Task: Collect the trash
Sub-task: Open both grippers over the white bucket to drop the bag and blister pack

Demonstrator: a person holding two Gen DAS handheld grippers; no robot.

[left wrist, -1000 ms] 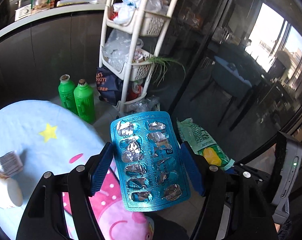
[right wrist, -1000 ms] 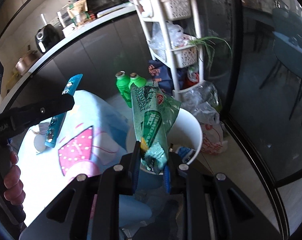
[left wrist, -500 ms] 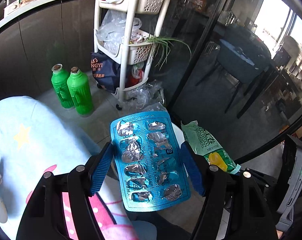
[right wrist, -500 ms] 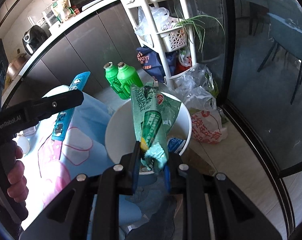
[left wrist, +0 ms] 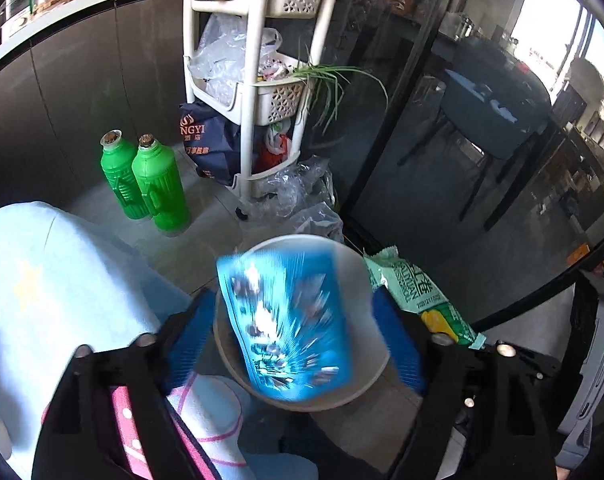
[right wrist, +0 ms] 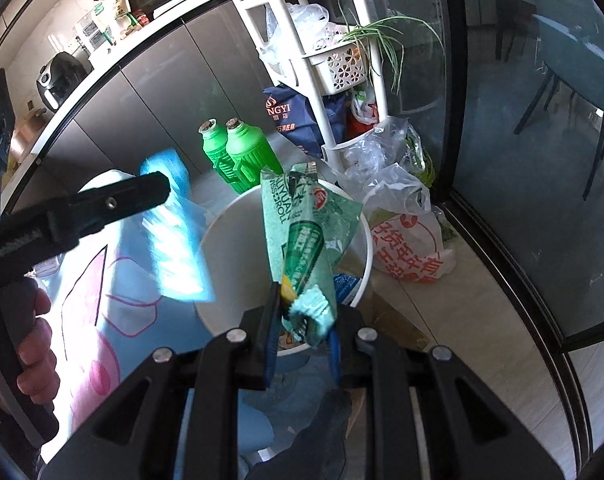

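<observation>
- The blue blister pack (left wrist: 286,320) was a motion-smeared sheet between the pads of my left tool (left wrist: 294,340), touching neither, with its foil pockets torn open and empty-looking.
- It hung directly ahead of that tool and over the mouth of the white bin (left wrist: 365,280); I judged it was dropping in.
- My left tool's jaws were opening, already spread wide, with the pack loose in the gap.
- The green wrapper (right wrist: 305,240) stood up crumpled from my right tool (right wrist: 302,332), printed with lettering and a red mark, its pinched end bunched at the pads.
- My right tool was nearly closed and clamped on that wrapper, which leaned forward over the bin's near rim (right wrist: 222,216).
- Some blue-and-white rubbish already lay inside the bin, just beyond the right tool's tips.
- By my reading, one piece was being released and the wrapper was left to let go; anything further on the cloth-covered counter (left wrist: 62,280) to the left tool's left I could not judge.
</observation>
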